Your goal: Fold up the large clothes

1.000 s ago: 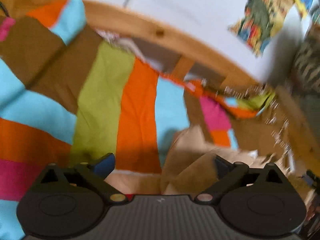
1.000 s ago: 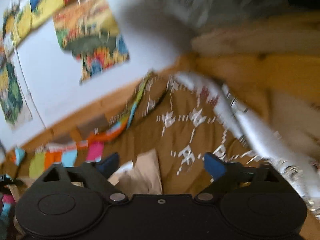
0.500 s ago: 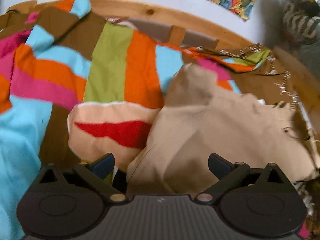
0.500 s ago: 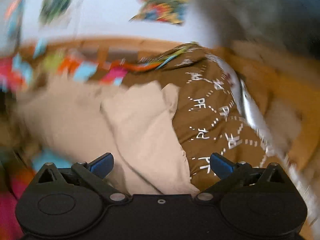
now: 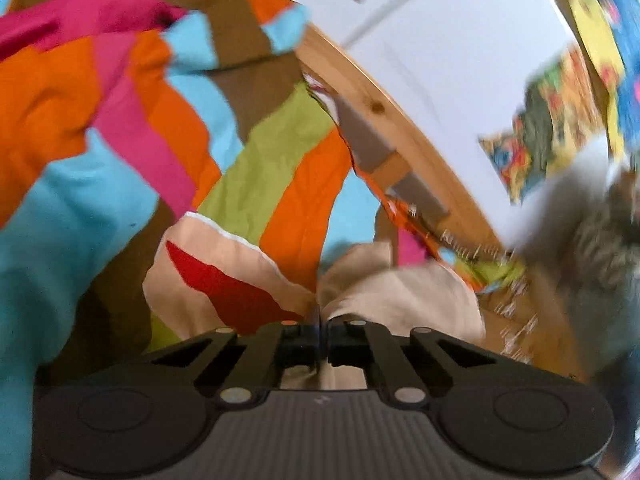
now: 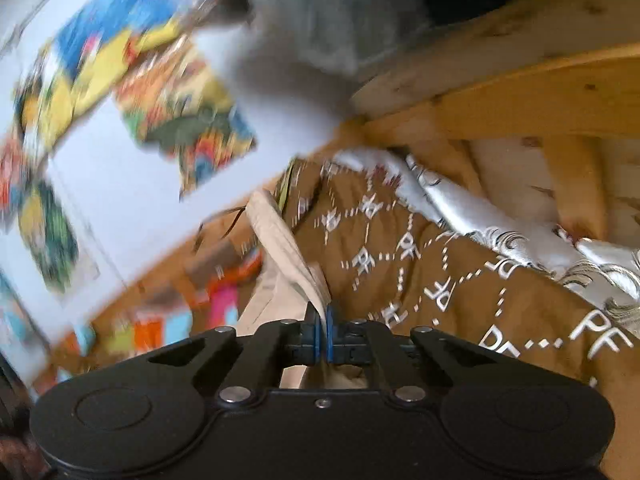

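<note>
A beige garment (image 5: 404, 292) lies bunched on a bed covered with striped multicolour bedding (image 5: 120, 128). In the left wrist view my left gripper (image 5: 322, 326) is shut on a fold of this beige cloth, beside a peach piece with a red patch (image 5: 224, 276). In the right wrist view my right gripper (image 6: 323, 330) is shut on another edge of the beige garment (image 6: 280, 240), which rises as a taut strip away from the blue pads. The rest of the garment hangs out of sight below both grippers.
A brown blanket with white lettering (image 6: 440, 272) covers the bed at right, with a silver patterned cloth (image 6: 500, 232) beyond it. A wooden bed frame (image 5: 400, 140) runs along a white wall with colourful pictures (image 6: 188, 120). A grey blurred shape (image 6: 340, 20) sits above.
Both grippers were open half a second ago above the beige garment. Each has since shut on an edge of it, and both views have swung upward toward the wall.
</note>
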`<state>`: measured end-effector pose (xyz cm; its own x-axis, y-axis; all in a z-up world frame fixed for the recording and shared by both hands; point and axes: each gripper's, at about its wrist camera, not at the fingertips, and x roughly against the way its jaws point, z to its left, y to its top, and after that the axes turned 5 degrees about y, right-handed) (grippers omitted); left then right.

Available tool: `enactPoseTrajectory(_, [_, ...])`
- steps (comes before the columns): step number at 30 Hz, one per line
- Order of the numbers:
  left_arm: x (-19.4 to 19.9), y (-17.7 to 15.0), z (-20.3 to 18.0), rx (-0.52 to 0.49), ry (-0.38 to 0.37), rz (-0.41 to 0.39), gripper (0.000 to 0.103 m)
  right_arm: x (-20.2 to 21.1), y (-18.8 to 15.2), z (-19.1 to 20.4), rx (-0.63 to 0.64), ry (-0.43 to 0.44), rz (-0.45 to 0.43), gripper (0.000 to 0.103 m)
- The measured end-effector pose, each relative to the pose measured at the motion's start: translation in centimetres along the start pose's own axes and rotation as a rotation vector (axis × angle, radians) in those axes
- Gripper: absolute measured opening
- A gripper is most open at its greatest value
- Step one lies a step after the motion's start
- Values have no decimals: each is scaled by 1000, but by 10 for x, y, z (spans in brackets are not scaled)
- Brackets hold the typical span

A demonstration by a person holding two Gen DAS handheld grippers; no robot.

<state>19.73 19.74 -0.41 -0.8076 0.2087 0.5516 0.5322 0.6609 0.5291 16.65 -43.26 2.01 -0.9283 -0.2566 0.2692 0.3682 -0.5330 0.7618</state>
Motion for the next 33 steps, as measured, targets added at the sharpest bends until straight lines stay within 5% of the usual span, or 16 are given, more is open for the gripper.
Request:
enactPoseTrajectory(5, [-31, 4, 14, -32, 162, 172, 4, -25, -18, -15, 3, -154, 143, 2])
enactPoseTrajectory(7, [-41, -4, 21, -35, 208, 202, 21, -32, -30, -20, 35, -215, 204, 4])
enactPoseTrajectory(10, [-36, -12, 20, -87, 242, 152, 51, -29, -31, -17, 60, -223, 199, 14])
enactPoseTrajectory(12, [-30, -11, 14, -154, 253, 115, 64, -25, -29, -15, 71, -212, 169, 31])
enactPoseTrajectory(18, [-21, -29, -28, -489, 282, 12, 92, -32, -36, -14, 107, -186, 177, 46])
enactPoseTrajectory(25, [-51, -49, -81, -830, 322, -33, 88, -41, -47, -3, 205, -209, 158, 46])
enactPoseTrajectory(27, [-62, -45, -89, -863, 357, -45, 74, -42, -49, -2, 224, -226, 150, 29])
enactPoseTrajectory(30, [-69, -25, -86, -762, 396, -106, 65, -38, -49, -1, 227, -258, 122, 15])
enactPoseTrajectory(33, [-69, 9, -62, -550, 469, -171, 64, -35, -47, -1, 243, -289, 97, 13])
